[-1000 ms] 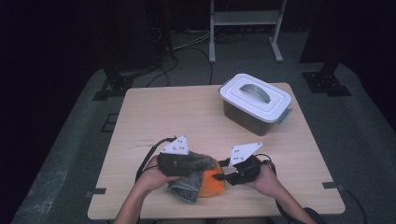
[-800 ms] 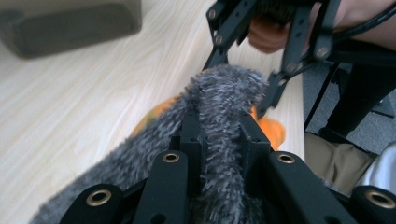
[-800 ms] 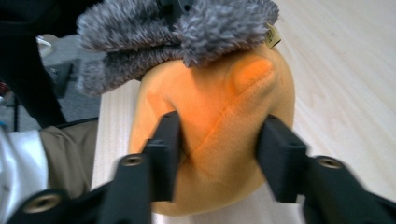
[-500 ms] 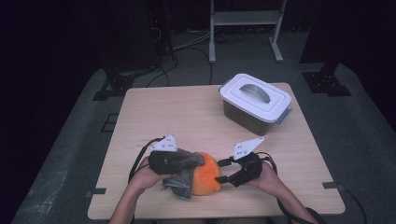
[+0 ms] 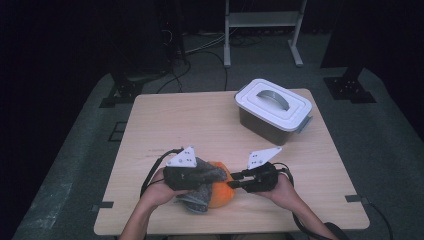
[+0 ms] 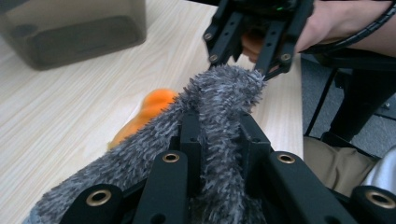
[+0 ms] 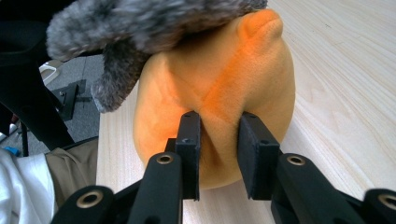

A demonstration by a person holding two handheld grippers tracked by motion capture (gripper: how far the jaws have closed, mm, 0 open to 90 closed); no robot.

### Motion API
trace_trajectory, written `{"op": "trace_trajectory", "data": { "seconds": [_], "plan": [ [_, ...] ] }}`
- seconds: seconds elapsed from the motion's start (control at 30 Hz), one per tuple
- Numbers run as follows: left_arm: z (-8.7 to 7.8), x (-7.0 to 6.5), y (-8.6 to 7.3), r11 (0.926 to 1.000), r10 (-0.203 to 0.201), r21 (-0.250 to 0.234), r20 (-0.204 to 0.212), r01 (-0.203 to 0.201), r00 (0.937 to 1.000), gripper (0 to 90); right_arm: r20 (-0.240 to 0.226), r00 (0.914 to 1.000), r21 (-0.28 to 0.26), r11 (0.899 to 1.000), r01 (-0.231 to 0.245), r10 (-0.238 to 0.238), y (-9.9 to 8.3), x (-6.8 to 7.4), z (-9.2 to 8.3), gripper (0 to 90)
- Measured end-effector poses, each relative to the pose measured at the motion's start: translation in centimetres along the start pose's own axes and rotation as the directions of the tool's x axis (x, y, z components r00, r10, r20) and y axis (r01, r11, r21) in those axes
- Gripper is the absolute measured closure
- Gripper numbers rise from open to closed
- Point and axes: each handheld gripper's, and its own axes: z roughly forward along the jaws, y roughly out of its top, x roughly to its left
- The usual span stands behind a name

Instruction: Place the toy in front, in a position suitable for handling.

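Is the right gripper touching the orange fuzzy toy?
Touching. In the right gripper view the right gripper has just been closing, and its two black jaws press into the orange toy, pinching a fold of plush.

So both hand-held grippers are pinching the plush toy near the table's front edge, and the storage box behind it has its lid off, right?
Not quite: the storage box has its lid on, as the high view shows. The rest holds: left hand-held gripper pinches the grey fur, right hand-held gripper the orange plush toy.
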Motion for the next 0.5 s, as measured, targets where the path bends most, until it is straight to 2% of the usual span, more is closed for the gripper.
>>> {"op": "trace_trajectory", "data": {
  "seconds": [0.13, 0.2, 0.27, 0.33, 0.37, 0.5],
  "plan": [
    [0.8, -0.2, -0.5, 0.9971, 0.028, 0.072, -0.030, -0.026, 0.9992, 76.0, 0.000, 1.0000, 0.006, 1.000, 0.004, -0.004, -0.1, 0.1, 0.1, 71.0],
    [0.8, 0.0, -0.8, 0.9978, 0.017, 0.064, -0.028, -0.015, 0.9995, 76.1, 0.002, 0.9999, 0.011, 1.000, 0.016, -0.016, 0.0, 0.2, 0.2, 68.9],
    [0.6, 0.1, -1.0, 0.9980, 0.013, 0.063, -0.029, -0.011, 0.9995, 76.1, -0.004, 0.9997, -0.004, 1.000, 0.023, -0.023, 0.0, 0.2, 0.0, 56.9],
    [0.6, 0.2, -1.2, 0.9989, -0.001, 0.046, -0.015, 0.002, 0.9999, 76.1, -0.006, 1.0000, -0.024, 1.000, -0.008, 0.008, 0.3, -0.1, -0.1, 38.9],
    [0.6, 0.2, -1.3, 0.9991, -0.006, 0.042, -0.011, 0.006, 0.9999, 76.1, 0.000, 0.9996, -0.018, 0.999, -0.028, 0.028, 0.4, -0.3, 0.1, 35.5],
    [1.1, 0.1, -1.2, 0.9994, -0.007, 0.033, 0.006, 0.007, 1.0000, 76.1, -0.009, 0.9998, 0.019, 1.000, -0.015, 0.015, 0.4, -0.1, 1.1, 36.4]
  ]
}}
